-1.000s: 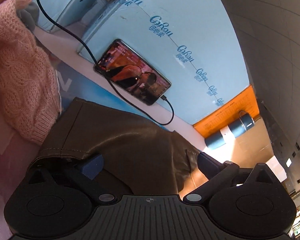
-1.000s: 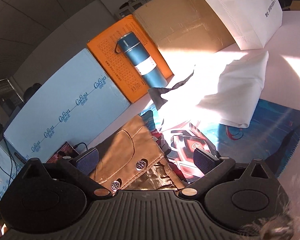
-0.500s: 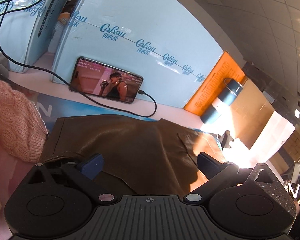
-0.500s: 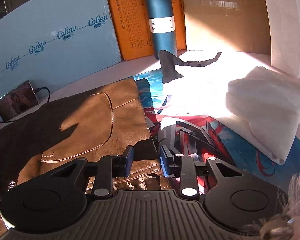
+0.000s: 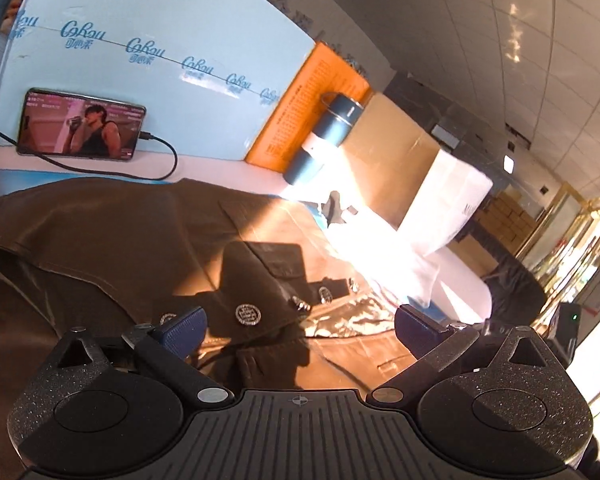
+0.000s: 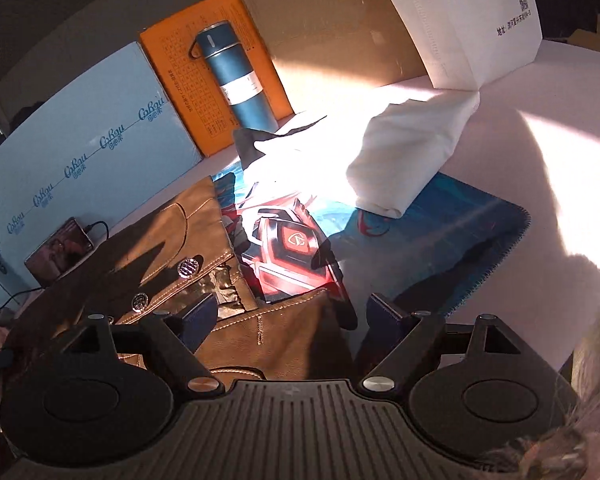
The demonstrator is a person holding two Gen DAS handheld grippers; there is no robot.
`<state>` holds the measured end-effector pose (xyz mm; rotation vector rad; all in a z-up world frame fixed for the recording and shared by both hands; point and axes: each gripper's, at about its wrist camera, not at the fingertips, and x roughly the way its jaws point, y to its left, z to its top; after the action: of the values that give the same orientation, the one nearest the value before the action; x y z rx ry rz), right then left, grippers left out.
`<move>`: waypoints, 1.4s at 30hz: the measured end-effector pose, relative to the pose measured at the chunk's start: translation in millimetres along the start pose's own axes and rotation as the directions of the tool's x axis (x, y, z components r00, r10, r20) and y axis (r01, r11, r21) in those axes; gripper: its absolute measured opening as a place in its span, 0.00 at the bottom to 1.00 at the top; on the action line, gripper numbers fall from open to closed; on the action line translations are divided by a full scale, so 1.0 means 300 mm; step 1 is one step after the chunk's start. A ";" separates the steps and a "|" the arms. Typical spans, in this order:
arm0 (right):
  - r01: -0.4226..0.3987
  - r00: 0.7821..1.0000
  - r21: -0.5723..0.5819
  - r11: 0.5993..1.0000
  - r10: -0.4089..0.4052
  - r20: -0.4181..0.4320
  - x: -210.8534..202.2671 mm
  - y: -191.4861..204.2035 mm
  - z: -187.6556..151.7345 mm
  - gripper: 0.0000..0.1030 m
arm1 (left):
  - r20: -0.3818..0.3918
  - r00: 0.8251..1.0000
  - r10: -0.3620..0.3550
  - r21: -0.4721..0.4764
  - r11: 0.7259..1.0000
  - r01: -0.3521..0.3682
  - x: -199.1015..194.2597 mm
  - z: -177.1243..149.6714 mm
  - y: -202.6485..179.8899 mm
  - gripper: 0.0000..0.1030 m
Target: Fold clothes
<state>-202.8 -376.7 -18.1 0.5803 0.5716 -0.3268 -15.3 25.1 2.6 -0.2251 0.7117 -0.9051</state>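
A brown leather jacket (image 5: 112,240) with round metal snap buttons lies spread on the table, half in shadow. It also shows in the right wrist view (image 6: 168,240), its front flap folded back to show shiny lining. My left gripper (image 5: 298,326) is open and empty just above the buttoned front edge. My right gripper (image 6: 292,316) is open and empty above a folded corner of the jacket, over a blue and red printed mat (image 6: 440,232).
A folded white garment (image 6: 412,152) lies on the mat at the right. A blue flask (image 6: 236,80), an orange box (image 6: 172,92), a light blue panel (image 5: 140,40) and cardboard stand along the back. A phone (image 5: 80,128) with a cable leans on the panel. A white bag (image 6: 472,16) stands far right.
My right gripper was nearly shut on the jacket edge half a second ago and is now open. My left gripper has swung right along the jacket; the pink sweater has left its view.
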 end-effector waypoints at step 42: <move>0.084 0.991 -0.398 0.913 -0.037 0.126 0.106 0.216 -0.053 0.23 | 0.137 0.907 0.399 0.217 0.881 -0.420 -0.093 -0.174 -0.126 0.90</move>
<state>-155.4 -320.0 -20.4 0.1429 0.5261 -0.2884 -84.8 29.5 -6.0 0.1032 0.5316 -0.5620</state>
